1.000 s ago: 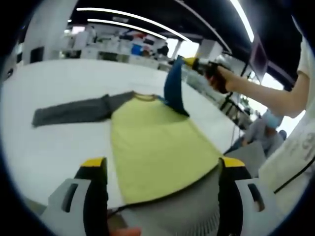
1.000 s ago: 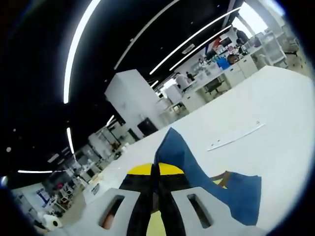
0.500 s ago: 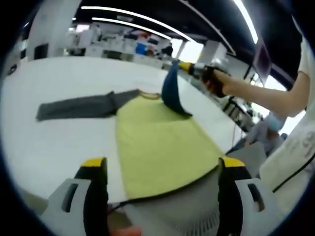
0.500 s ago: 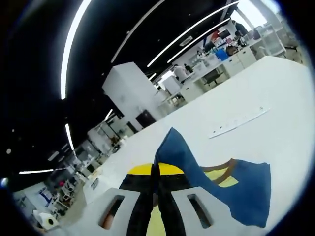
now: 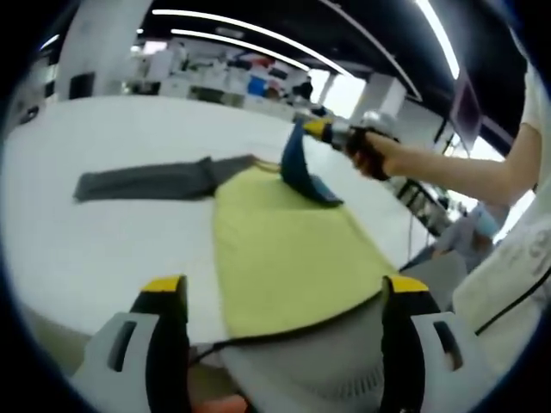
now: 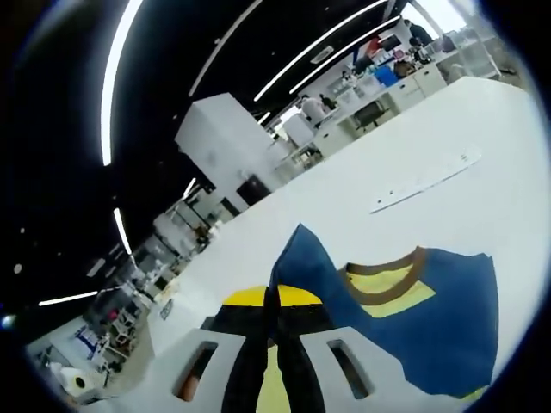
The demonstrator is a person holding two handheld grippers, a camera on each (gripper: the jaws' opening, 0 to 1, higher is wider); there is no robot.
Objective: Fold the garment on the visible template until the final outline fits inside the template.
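A yellow shirt [image 5: 288, 254] with a brown collar is spread flat on a white table [image 5: 103, 249], its hem toward the camera in the left gripper view and its grey sleeve [image 5: 146, 182] laid straight out to the side. The other sleeve, the blue sleeve [image 5: 297, 163], is lifted off the table and folded over toward the shirt's body; it is pinched by the right gripper [image 5: 312, 129], which is held in a person's hand [image 5: 372, 155]. In the right gripper view the jaws are seen pressed together on the blue cloth, which rises to a peak just above the tips, with the collar [image 6: 387, 268] lying beside it. The left gripper [image 5: 284, 297] is held low at the near table edge with its jaws spread wide apart, nothing between them, the shirt's hem seen just beyond the tips. A thin white strip [image 6: 426, 182] lies farther off on the table.
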